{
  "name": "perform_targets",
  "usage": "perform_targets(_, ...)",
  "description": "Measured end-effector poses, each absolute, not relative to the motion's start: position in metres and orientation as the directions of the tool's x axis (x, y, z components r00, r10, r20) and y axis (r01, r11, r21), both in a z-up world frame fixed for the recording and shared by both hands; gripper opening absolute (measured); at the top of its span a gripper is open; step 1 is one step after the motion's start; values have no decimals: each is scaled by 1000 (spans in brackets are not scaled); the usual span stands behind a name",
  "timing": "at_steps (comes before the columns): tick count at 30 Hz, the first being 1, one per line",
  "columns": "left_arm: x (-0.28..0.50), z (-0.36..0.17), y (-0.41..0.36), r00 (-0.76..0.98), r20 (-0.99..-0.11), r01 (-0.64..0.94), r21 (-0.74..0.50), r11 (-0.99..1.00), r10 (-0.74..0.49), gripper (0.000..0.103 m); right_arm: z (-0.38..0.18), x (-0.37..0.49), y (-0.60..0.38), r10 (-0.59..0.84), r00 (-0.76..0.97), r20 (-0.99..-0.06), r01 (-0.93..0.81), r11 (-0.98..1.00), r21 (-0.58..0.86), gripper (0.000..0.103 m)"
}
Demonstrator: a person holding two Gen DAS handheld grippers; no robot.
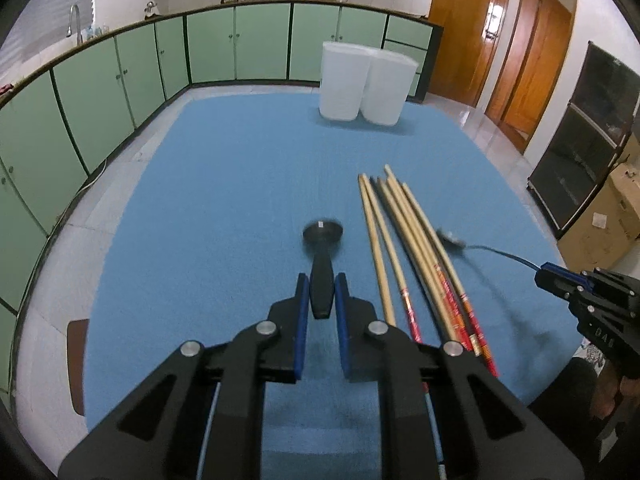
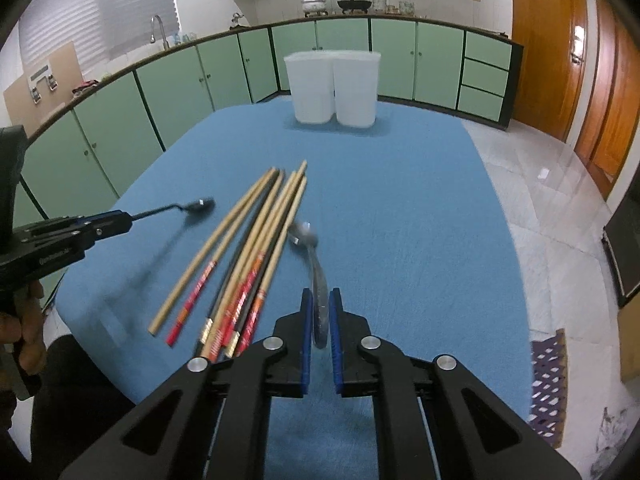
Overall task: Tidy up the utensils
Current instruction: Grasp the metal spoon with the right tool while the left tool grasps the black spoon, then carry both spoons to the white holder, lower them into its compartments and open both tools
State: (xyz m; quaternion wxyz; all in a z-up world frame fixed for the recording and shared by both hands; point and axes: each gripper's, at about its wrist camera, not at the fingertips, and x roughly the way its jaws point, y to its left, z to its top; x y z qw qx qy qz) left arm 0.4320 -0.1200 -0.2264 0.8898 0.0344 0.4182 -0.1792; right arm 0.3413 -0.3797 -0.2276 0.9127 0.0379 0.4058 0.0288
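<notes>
1. Left gripper (image 1: 322, 294) is clamped on a black spoon (image 1: 322, 258), held just above the blue mat (image 1: 224, 184).
2. Right gripper (image 2: 320, 316) pinches a silver spoon (image 2: 310, 252) beside the chopsticks (image 2: 244, 256).
3. Two white bins (image 2: 334, 86) sit at the mat's far end.

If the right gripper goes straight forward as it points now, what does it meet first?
Probably the right one of two white bins at the far edge; the cloth before it looks free. The gripper holds a spoon. Depth is uncertain.

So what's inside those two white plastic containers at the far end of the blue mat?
Cannot tell. The two white plastic containers stand side by side on the blue mat, but both cameras see only their outer walls; nothing pokes above the rims.
</notes>
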Motion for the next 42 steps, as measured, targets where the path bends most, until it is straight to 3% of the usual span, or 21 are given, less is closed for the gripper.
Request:
perform_targets(6, 440, -201, -120, 585, -746, 376, -96, 922, -316, 12, -197, 354, -377, 67, 678, -732, -53, 998, 42, 2)
perform_targets(18, 471, -143, -125, 551, -734, 452, -138, 881, -398, 12, -144, 385, -394, 95, 658, -747, -77, 995, 58, 2)
perform_targets(32, 610, -55, -176, 527, -737, 463, -168, 870, -423, 12, -37, 514, -429, 70, 688, -723, -33, 997, 65, 2)
perform_targets(42, 701, -75, -218, 469, -790, 412, -200, 889, -395, 12, -57, 617, -452, 25, 648, -761, 45, 996, 71, 2)
